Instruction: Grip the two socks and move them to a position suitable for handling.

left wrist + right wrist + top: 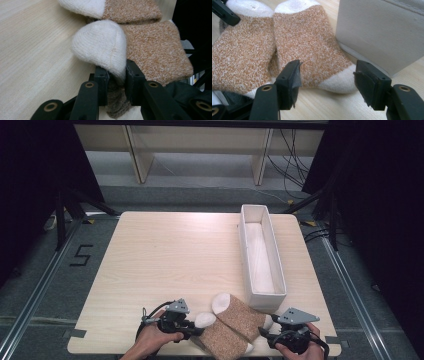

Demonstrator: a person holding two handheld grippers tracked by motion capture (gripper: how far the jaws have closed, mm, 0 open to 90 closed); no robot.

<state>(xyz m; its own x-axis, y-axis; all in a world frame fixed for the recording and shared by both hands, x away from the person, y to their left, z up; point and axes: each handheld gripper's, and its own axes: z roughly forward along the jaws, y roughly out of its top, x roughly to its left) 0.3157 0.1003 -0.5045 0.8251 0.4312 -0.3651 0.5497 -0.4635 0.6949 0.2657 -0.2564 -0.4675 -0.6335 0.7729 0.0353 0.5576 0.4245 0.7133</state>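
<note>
Fuzzy knit cloth on the pair of socks (287, 45): speckled tan-and-white yarn, nubbly, with plain cream toes (100, 47) showing fine ribbing. The table (165, 255) is pale wood-grain, smooth and lightly sheened. The long white box (261, 255) looks matt, faintly textured. Both grippers' jaws are matt black plastic with brassy rivets.

Light fell from above and glared on the far half of the table (165, 245); the surroundings stayed dark. The high view was soft. In both gripper views the near jaws blurred slightly, and shadows were faint.
</note>
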